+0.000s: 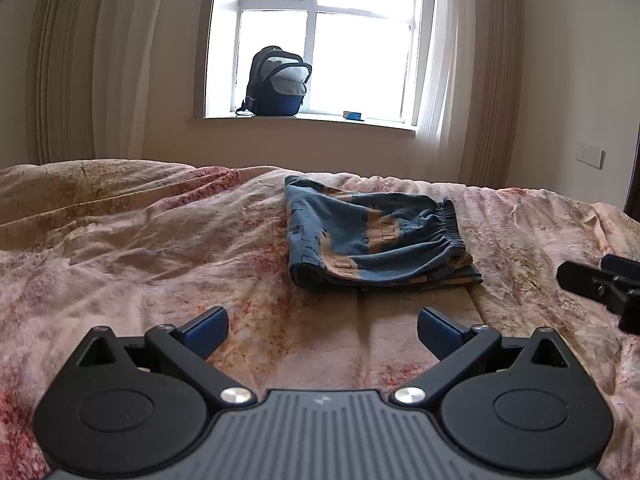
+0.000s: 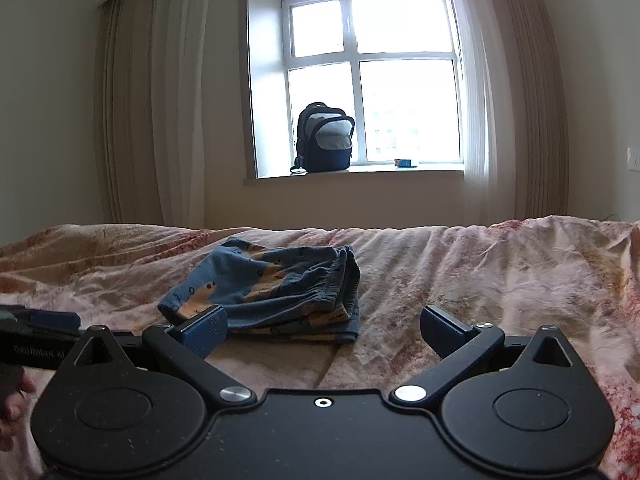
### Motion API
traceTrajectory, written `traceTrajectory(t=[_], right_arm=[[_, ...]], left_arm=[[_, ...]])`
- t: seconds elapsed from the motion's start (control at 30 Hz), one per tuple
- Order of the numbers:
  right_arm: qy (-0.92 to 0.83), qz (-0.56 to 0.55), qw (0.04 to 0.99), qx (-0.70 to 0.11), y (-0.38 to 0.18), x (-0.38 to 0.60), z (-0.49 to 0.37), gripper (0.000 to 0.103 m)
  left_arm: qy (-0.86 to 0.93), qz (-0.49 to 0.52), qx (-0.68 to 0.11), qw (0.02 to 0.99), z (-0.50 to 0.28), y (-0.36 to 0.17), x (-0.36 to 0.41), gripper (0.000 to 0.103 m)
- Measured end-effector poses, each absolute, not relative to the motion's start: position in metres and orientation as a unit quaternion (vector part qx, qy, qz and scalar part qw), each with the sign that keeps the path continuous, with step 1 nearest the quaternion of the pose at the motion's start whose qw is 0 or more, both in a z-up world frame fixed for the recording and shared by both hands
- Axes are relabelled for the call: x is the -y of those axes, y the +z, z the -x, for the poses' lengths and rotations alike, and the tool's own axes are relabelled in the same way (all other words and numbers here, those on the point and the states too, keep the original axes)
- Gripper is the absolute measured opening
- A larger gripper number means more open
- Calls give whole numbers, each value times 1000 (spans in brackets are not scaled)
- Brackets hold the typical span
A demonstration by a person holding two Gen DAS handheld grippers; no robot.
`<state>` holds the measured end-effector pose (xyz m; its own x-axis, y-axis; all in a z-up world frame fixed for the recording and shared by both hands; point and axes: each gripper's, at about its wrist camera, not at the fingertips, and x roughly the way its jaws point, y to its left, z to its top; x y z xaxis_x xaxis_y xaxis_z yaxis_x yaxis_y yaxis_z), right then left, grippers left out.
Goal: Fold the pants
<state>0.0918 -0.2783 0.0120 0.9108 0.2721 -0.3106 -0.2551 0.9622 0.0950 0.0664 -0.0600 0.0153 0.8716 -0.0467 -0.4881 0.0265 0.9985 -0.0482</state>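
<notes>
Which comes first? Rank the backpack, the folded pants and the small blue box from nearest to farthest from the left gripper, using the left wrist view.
From the left gripper:
1. Folded pants, on the bedspread just ahead, slightly right.
2. Backpack, on the windowsill, left part.
3. Small blue box, on the same sill, further right.

The last two are too close to call.

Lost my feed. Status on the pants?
Left gripper open, right gripper open, both empty. Pants folded on bedspread, untouched. Nothing in the way.

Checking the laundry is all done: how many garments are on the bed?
1. A single pair of blue patterned pants, folded into a compact stack, lies on the floral bedspread ahead of both grippers. Nothing else is visible, though the bed extends beyond both views.
</notes>
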Motion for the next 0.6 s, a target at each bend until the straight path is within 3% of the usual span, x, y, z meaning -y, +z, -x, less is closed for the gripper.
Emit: traceTrajectory(t=[0.6], right_arm=[[144, -24, 970, -196, -11, 277, -94, 102]], left_arm=[[-11, 19, -265, 964, -63, 9, 58, 103]])
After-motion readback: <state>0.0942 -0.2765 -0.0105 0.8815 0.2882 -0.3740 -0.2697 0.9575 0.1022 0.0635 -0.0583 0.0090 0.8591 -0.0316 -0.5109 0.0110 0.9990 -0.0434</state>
